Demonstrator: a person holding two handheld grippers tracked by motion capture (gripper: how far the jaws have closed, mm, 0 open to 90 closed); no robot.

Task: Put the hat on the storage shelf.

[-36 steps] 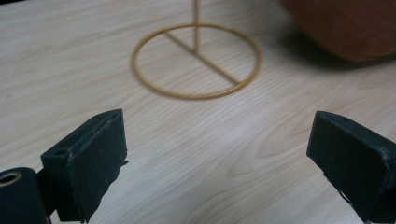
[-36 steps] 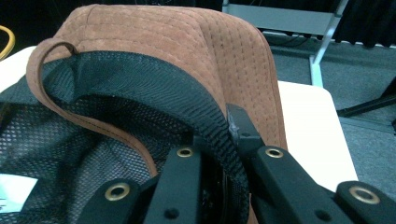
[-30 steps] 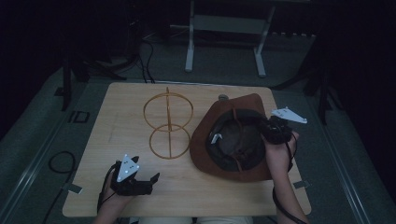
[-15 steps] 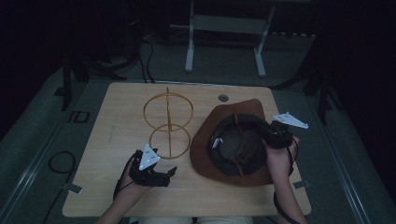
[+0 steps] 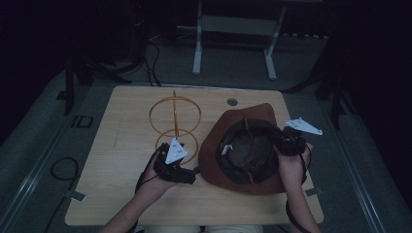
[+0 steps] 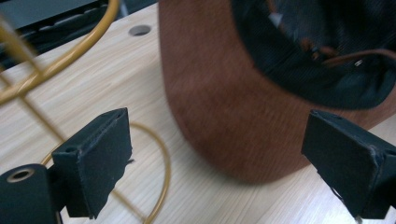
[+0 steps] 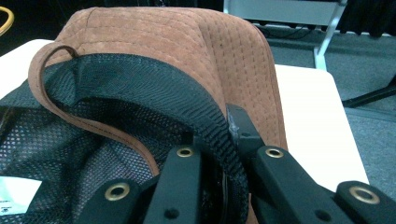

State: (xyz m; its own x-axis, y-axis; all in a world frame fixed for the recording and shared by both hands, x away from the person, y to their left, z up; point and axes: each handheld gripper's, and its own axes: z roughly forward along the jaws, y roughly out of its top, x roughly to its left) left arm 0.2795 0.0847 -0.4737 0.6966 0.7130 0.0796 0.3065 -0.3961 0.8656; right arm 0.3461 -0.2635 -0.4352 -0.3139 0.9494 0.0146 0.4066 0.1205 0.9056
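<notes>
A: What is on the wooden table point(image 5: 116, 194)?

B: One brown hat point(image 5: 243, 150), lying upside down at the right side. Left of it stands one gold wire stand point(image 5: 175, 121) made of rings on a thin pole.

A: How many grippers are there?

B: Two, one in each hand. The right gripper point(image 5: 284, 141) is at the hat's right edge. The left gripper point(image 5: 194, 172) is near the front, just left of the hat's brim and close to the stand's bottom ring.

A: Is the right one holding the hat?

B: Yes. The right gripper view shows it up close. Its jaws are pinched on the black mesh band point(image 7: 187, 109) inside the hat, with the brown suede outside rising behind. From the high view you cannot see that pinch, because the hand is small there.

A: And the left one?

B: In the left gripper view its two black pads point(image 6: 100, 163) stand wide apart with nothing between them. The hat's brown brim sits just past them, not touching. That view also shows the gold ring on the table and one round hole point(image 6: 139, 31) in the far tabletop.

A: Anything behind the table?

B: The high view shows one grey metal frame point(image 5: 233, 29) on the dark floor.
</notes>
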